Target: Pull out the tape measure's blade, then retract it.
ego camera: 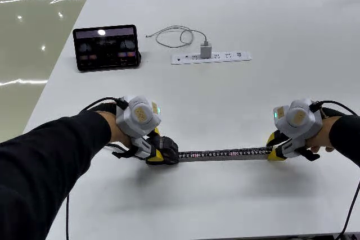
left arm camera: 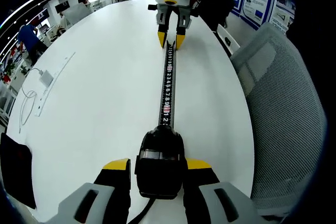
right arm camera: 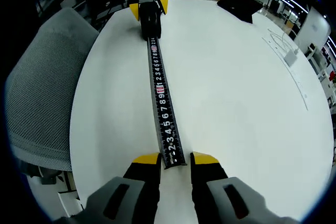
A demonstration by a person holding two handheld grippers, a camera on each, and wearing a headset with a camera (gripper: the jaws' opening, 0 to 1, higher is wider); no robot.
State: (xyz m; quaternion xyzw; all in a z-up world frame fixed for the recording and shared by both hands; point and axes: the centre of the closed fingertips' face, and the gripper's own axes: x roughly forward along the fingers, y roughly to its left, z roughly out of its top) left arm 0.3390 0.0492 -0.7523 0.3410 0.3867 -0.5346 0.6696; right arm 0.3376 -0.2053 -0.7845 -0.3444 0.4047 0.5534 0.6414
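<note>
A black tape measure case (ego camera: 167, 151) rests on the white table (ego camera: 225, 99) near its front edge, and my left gripper (ego camera: 159, 154) is shut around it. In the left gripper view the case (left arm camera: 160, 162) sits squeezed between the yellow fingertips (left arm camera: 116, 164). The dark numbered blade (ego camera: 225, 153) lies pulled out flat along the table to the right. Its end is pinched in my right gripper (ego camera: 274, 153). The right gripper view has the blade's tip (right arm camera: 175, 162) between the yellow fingertips (right arm camera: 146, 158), and the blade (right arm camera: 160, 98) runs away to the case (right arm camera: 149, 22).
A dark tablet (ego camera: 106, 46) stands at the back left. A white power strip (ego camera: 211, 57) with a plugged charger and a looped cable (ego camera: 174, 35) lies behind the middle. A grey mesh chair (left arm camera: 283, 93) stands at the table's near edge.
</note>
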